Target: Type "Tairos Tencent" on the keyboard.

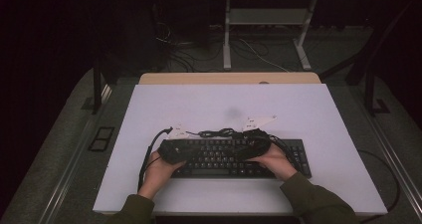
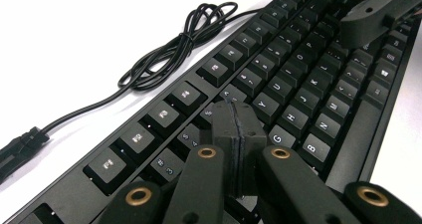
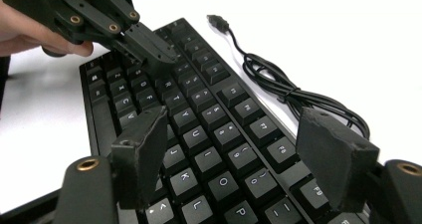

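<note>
One keyboard (image 1: 234, 157), two tools.

High view looks down from afar; both gripper views closely share the keyboard (image 1: 239, 157).

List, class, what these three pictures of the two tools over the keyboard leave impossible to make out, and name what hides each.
- High view: key legends on the keyboard are too small and dim; hands and tools cover part of it.
- Left gripper view: which key the shut left tool touches, hidden by its own jaws.
- Right gripper view: keys behind the open right tool jaws; the cable end cut off behind one.
</note>
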A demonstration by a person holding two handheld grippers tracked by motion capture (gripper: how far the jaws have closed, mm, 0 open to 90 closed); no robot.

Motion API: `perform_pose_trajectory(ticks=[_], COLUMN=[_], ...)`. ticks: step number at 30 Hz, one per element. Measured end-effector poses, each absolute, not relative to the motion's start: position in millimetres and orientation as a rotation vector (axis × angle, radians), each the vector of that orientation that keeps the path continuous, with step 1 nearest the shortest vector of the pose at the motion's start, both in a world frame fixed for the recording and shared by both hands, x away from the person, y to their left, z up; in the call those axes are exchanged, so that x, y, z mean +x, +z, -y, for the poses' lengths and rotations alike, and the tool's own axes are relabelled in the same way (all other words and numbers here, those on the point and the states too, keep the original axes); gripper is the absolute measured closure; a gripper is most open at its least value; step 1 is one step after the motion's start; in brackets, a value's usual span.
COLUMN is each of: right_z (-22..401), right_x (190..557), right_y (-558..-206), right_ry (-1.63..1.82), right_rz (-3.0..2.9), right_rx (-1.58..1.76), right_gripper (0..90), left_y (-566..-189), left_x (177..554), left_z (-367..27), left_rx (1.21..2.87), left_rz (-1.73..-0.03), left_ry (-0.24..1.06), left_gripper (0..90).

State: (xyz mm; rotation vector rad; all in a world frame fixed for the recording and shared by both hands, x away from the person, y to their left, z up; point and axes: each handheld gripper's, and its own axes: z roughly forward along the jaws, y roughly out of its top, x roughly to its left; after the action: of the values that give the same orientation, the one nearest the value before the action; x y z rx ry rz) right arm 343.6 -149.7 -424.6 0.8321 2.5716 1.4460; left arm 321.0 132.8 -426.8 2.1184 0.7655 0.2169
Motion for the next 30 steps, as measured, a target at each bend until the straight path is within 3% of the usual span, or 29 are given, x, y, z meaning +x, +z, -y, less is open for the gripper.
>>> perform_pose_trajectory(ticks=[9,17,30], right_z=[156,157,155], right_x=[344,343,341], right_y=[-419,-416,-417], right_ry=[1.528,1.546,1.519], right_rz=[-2.548,-2.549,-2.563], right_rx=[0.845,0.828,0.826], right_gripper=[29.6,29.4,37.9], left_y=[-421,-419,-420], left_x=[316,310,303], left_z=[-137,-140,-148], left_rx=[2.093,2.083,2.060], left_rz=[-0.736,-0.717,-0.705], left_ry=[0.228,0.246,0.295], left_gripper=[74.0,56.5,31.9])
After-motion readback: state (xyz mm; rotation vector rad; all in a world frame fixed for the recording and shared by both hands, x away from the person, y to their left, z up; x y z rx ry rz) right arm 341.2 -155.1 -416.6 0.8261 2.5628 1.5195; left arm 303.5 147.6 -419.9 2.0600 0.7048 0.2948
